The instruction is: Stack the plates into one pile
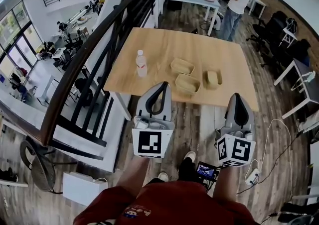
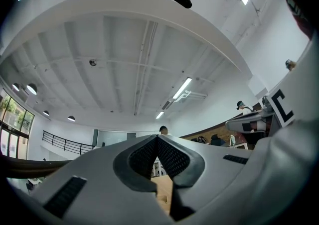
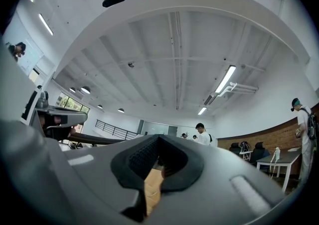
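I'm looking down at a wooden table (image 1: 164,45) on white legs. A clear bottle (image 1: 141,63) is standing upright at its left. Three tan dishes are lying close together (each flat on the wood): far plate (image 1: 182,65), near plate (image 1: 187,84), right plate (image 1: 213,78).

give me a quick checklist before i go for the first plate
1. Left gripper empty: ok, jaws together.
2. Right gripper empty: ok, jaws together.
3. Jaws open for a grasp: not ok.
4. Far plate, near plate and right plate flat on the table: ok, none stacked.
5. Water bottle clear of the plates: ok, upright to their left.
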`<control>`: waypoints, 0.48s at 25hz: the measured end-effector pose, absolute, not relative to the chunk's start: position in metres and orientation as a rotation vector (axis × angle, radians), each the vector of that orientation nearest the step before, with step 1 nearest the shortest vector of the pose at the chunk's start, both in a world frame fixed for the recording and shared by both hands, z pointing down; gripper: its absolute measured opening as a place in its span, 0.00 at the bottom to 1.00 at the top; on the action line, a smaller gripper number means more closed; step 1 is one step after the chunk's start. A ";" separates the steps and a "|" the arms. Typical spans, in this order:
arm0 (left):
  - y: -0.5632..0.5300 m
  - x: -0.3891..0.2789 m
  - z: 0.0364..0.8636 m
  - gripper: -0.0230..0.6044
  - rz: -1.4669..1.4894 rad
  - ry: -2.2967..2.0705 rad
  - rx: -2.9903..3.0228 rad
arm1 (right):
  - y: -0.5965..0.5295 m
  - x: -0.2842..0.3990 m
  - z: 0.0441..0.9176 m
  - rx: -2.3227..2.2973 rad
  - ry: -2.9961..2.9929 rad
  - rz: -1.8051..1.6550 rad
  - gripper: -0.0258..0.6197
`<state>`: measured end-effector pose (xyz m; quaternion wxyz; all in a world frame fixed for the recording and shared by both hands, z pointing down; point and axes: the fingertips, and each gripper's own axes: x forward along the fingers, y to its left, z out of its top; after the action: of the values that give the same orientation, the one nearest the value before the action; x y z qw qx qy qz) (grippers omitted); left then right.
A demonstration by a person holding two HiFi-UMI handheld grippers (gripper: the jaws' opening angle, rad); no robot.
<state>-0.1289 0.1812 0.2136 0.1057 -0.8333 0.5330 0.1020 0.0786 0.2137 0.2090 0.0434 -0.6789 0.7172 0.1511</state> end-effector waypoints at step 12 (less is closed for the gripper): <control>0.133 -0.111 0.224 0.04 0.242 1.581 -2.448 | 0.157 0.096 0.224 -2.044 2.204 0.410 0.05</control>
<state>-0.1113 0.1327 0.2241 0.1088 -0.8322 0.5374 0.0821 0.0956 0.1569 0.2245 0.0541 -0.6728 0.7254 0.1349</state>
